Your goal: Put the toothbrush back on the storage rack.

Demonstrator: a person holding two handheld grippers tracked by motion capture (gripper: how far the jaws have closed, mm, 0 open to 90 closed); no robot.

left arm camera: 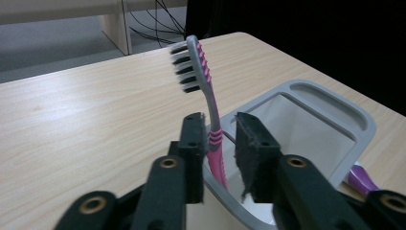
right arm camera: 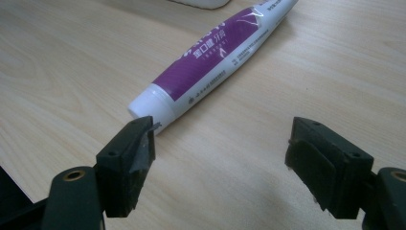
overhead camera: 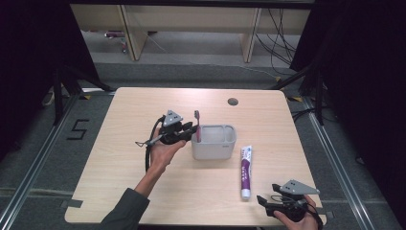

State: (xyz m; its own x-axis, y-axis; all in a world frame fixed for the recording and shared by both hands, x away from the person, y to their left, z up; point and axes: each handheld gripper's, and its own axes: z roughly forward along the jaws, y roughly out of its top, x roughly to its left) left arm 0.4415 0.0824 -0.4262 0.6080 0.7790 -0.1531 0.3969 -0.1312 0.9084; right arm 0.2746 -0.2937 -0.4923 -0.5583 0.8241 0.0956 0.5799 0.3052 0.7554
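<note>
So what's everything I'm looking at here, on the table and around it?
toothbrush: 1, pink and grey, upright in the holder's near-left corner, between the left jaws
holder: 1, grey tub, table centre
toothpaste tube: 1, purple and white, lying flat right of the holder
table: 1, light wood
left gripper: 1, black, at the toothbrush
right gripper: 1, black, jaws wide apart, near the tube's cap end

Pale wood table [overhead camera: 143, 191] on grey carpet floor [overhead camera: 43, 143]; black curtains [overhead camera: 364, 72] left and right; light wooden furniture [overhead camera: 191, 19] far, cables [overhead camera: 280, 38] trailing.
</note>
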